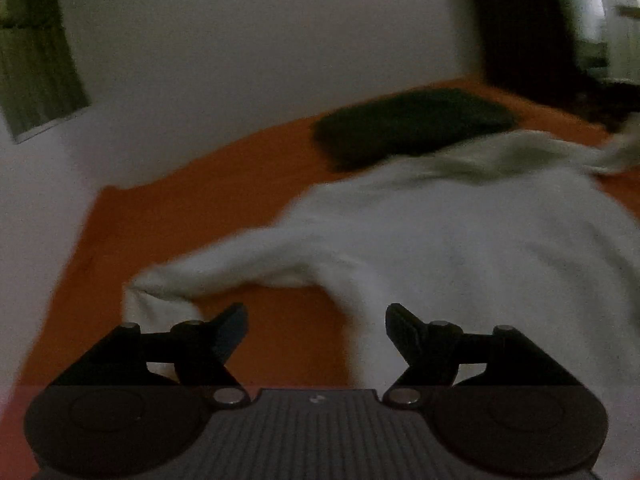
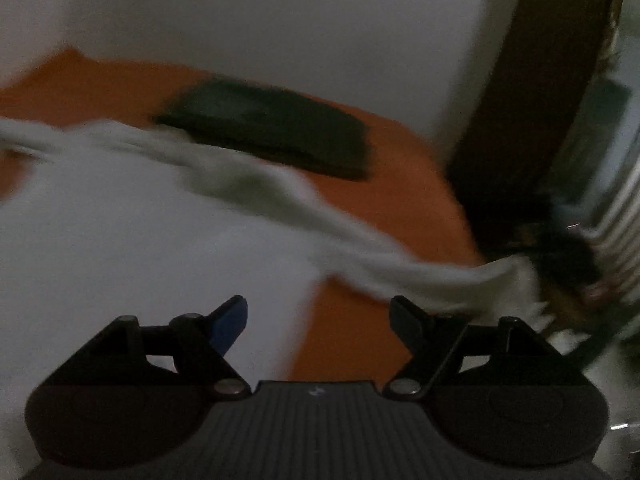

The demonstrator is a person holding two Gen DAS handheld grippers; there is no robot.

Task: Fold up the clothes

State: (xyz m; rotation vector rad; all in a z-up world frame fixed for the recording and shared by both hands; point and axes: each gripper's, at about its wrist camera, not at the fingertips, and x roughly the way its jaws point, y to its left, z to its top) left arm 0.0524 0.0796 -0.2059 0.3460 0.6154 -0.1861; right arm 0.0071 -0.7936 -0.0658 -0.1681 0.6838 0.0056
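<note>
Clearly both tools, left [image 1: 316, 320] and right [image 2: 318, 314], gape empty over one white garment [image 1: 460, 248].

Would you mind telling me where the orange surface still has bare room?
Bare orange sheet lies left of the white garment, between its sleeve and the wall. The far side is crowded by the dark folded cloth.

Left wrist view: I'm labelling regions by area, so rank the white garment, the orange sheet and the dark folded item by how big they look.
1. white garment, nearest the camera, which inflates it
2. orange sheet, partly covered, so its true extent is unsure
3. dark folded item, farthest away
</note>
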